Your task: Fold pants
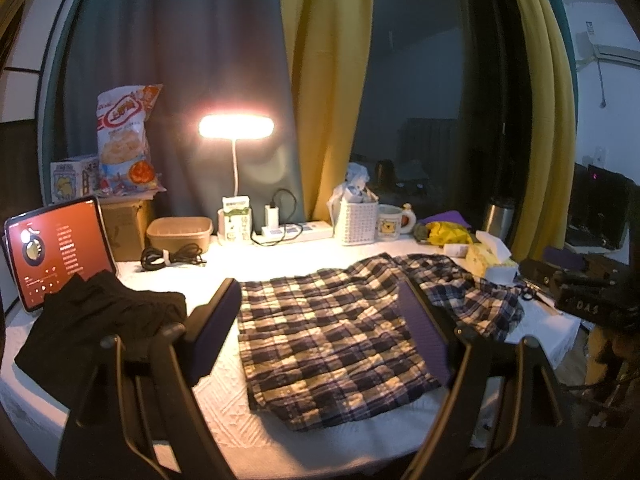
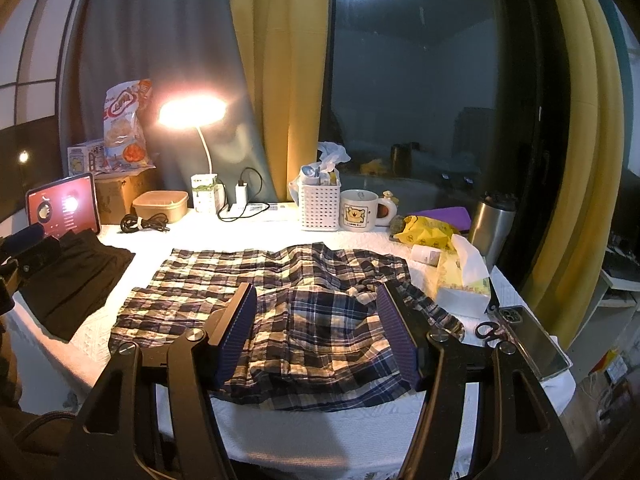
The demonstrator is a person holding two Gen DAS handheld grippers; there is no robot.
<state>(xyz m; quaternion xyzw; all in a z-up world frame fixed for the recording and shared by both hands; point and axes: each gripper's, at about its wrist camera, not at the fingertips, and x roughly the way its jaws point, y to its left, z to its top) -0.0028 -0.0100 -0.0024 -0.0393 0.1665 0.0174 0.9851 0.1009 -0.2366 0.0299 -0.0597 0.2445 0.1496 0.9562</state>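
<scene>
Plaid pants (image 1: 332,332) lie spread on the white table cover (image 1: 224,404), legs to the left and a rumpled waist end to the right; in the right wrist view the pants (image 2: 280,300) fill the table's middle. My left gripper (image 1: 320,300) is open and empty, hovering over the leg end. My right gripper (image 2: 316,300) is open and empty, hovering over the waist end. Part of the left gripper (image 2: 24,256) shows at the right wrist view's left edge.
A folded black garment (image 1: 92,328) lies at the left beside a lit tablet (image 1: 56,252). A lamp (image 1: 236,128), power strip (image 1: 296,232), white basket (image 1: 358,220), mug (image 1: 390,222) and tissue box (image 2: 464,284) line the back and right. Scissors (image 2: 490,332) and phone (image 2: 532,340) lie at the right edge.
</scene>
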